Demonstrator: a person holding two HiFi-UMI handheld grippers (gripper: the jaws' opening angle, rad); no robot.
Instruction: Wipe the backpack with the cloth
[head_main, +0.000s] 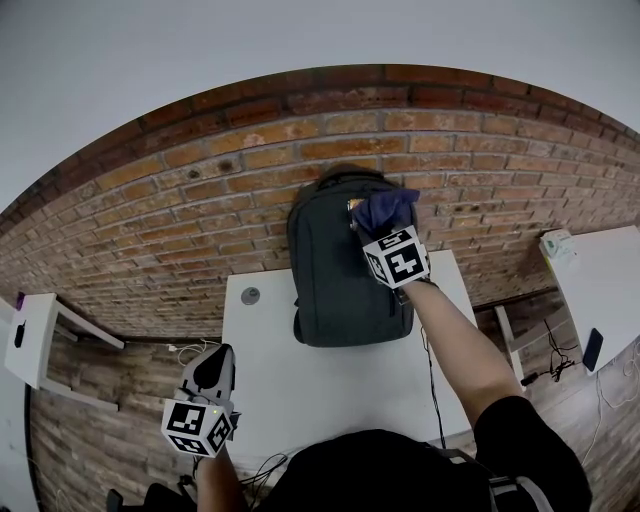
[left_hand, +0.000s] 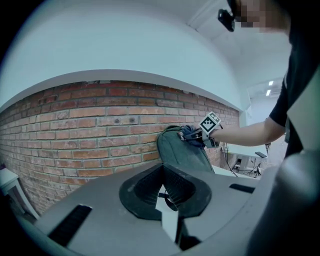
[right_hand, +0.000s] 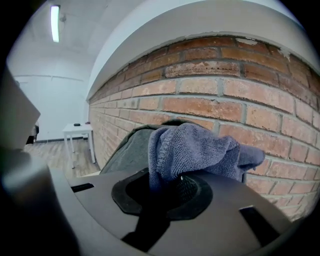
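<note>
A dark grey backpack (head_main: 335, 275) stands on the white table (head_main: 300, 380), leaning against the brick wall. My right gripper (head_main: 368, 226) is shut on a blue cloth (head_main: 387, 208) and holds it against the pack's upper right, near the top. In the right gripper view the cloth (right_hand: 200, 150) bunches out of the gripper (right_hand: 172, 181), with the backpack (right_hand: 125, 150) just behind. My left gripper (head_main: 213, 368) hangs at the table's near left edge, well away from the pack, jaws together and holding nothing. From the left gripper (left_hand: 167, 194), the backpack (left_hand: 182, 150) and cloth (left_hand: 190, 133) show far off.
The brick wall (head_main: 200, 190) runs right behind the backpack. A round cable grommet (head_main: 250, 295) sits in the table left of the pack. A small white side table (head_main: 30, 335) stands at left. A white desk (head_main: 600, 285), a phone (head_main: 592, 348) and floor cables lie at right.
</note>
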